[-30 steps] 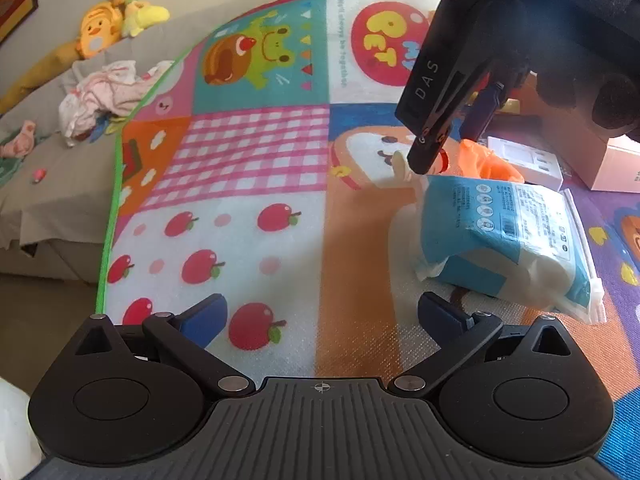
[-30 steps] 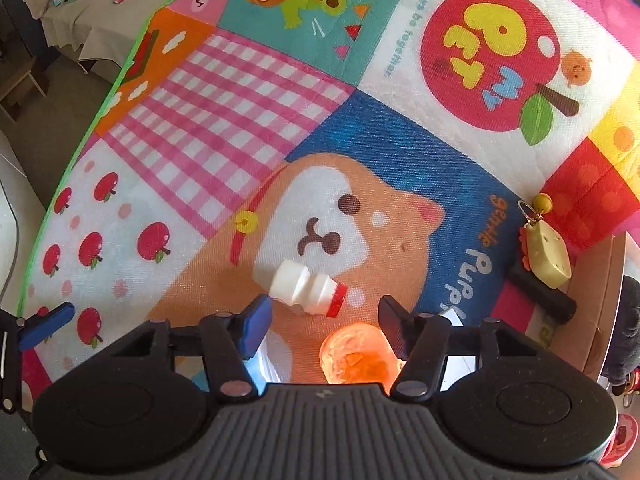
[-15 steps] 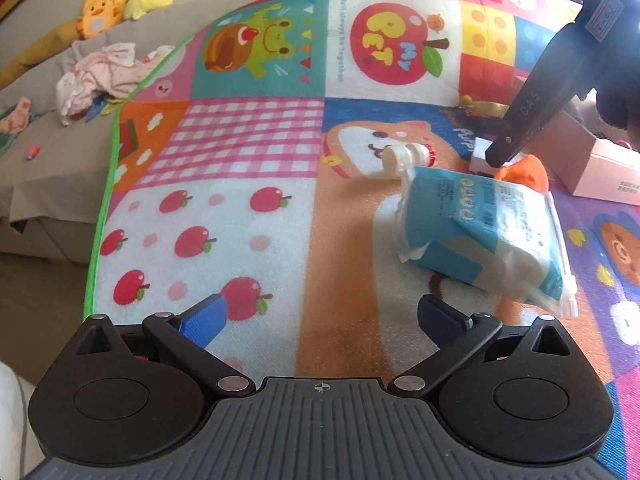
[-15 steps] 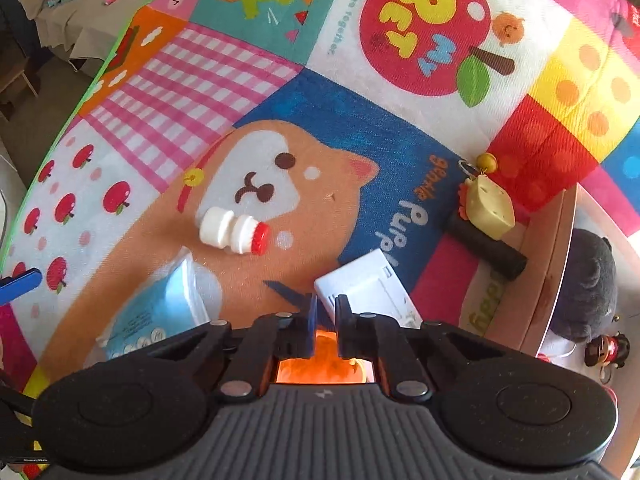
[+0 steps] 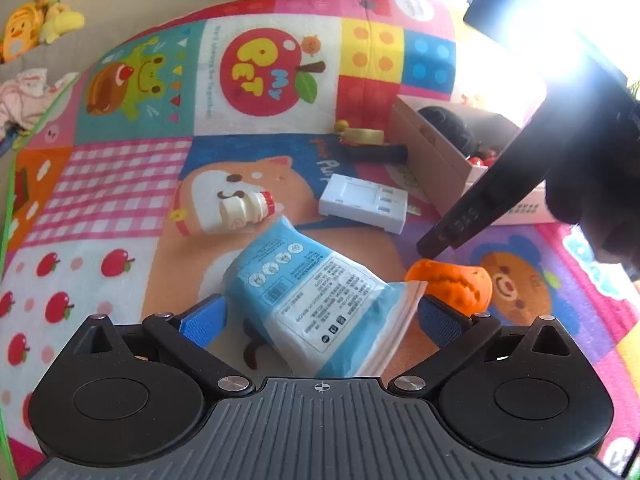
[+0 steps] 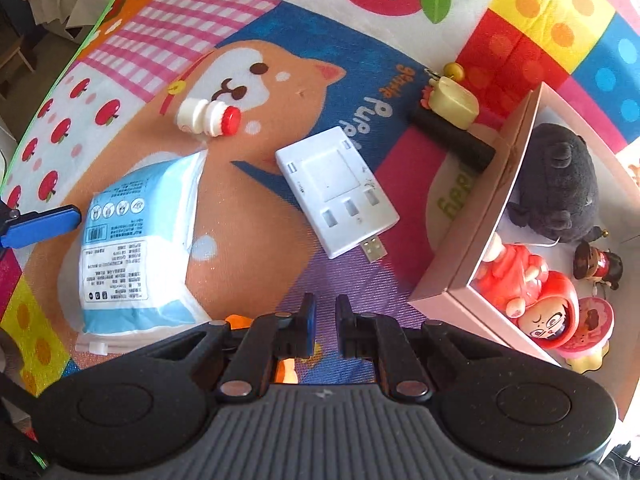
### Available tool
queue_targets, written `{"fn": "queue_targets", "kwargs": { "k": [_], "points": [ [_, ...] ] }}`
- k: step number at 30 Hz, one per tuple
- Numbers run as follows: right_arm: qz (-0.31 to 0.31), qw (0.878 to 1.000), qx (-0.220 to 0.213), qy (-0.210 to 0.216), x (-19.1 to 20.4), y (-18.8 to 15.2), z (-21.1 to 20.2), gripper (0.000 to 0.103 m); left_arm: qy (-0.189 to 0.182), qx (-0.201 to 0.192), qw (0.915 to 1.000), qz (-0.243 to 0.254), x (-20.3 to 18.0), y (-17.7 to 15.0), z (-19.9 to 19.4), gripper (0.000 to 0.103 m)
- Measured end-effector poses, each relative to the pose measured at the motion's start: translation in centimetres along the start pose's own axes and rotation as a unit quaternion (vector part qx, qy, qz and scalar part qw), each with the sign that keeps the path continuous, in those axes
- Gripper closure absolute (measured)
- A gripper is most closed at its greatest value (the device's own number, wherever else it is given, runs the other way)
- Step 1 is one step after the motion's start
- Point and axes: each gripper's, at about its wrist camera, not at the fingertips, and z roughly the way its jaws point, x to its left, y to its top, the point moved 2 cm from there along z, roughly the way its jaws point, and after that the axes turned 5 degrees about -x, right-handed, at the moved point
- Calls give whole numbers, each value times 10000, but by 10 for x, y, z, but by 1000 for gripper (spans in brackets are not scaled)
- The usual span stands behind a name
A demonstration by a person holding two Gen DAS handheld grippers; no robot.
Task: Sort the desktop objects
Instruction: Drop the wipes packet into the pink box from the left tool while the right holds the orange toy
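Mat: a bright patchwork play mat point(image 5: 120, 184) with apples, a frog and a puppy printed on it; everything to be sorted lies on it.
Box: an open pale cardboard box point(image 6: 480, 216) at the mat's right edge. Inside are a black plush animal point(image 6: 556, 184) and a red-hooded figurine point(image 6: 548, 312), with another small figure beside them.
Left gripper: the left gripper point(image 5: 320, 312) is spread wide and angled down over the pack of wipes. A blue pad point(image 5: 204, 320) sits off each side of the pack and neither presses on it, so it has hold of nothing.
Right gripper: the right gripper point(image 6: 324, 312) points steeply down, its fingers drawn almost together. In the left wrist view its tip meets the top edge of the orange toy and pinches it there. From its own camera only slivers of orange show under the fingers.
Pack of wipes: a blue and white soft pack point(image 5: 312, 292), lying flat on the puppy print with the printed label up, between the left gripper's fingers.
USB hub: a flat white hub point(image 6: 340, 188) with its plug pointing toward the box. It lies between the pack and the box and touches neither.
Orange toy: a soft, ridged orange thing point(image 5: 452, 284), just right of the pack's sealed edge, over the purple patch with the bear.
Bottle: a small white bottle with a red cap point(image 6: 208, 116), on its side on the puppy's face, just beyond the pack.
Keyring: a yellow cheese charm point(image 6: 456, 102) resting against a short black cylinder point(image 6: 456, 140), near the box's far corner.
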Motion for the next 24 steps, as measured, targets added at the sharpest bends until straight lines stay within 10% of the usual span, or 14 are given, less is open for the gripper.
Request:
{"fn": "queue_targets", "kwargs": {
  "k": [3, 7, 13, 21, 24],
  "points": [
    [118, 9998, -89, 116, -8, 0, -10, 88, 372, 41, 9985, 396, 5, -1, 7, 0],
    [342, 9978, -299, 487, -20, -16, -25, 54, 863, 112, 9955, 383, 35, -7, 1, 0],
    [-28, 9976, -615, 307, -4, -56, -28, 40, 1333, 106, 9910, -1, 73, -12, -13, 0],
    [-370, 9945, -908, 362, 16, -65, -22, 41, 964, -48, 9951, -226, 72, -11, -26, 0],
    [-388, 9929, -1023, 465, 22, -65, -21, 61, 987, -130, 9945, -311, 69, -6, -21, 0]
  ]
}}
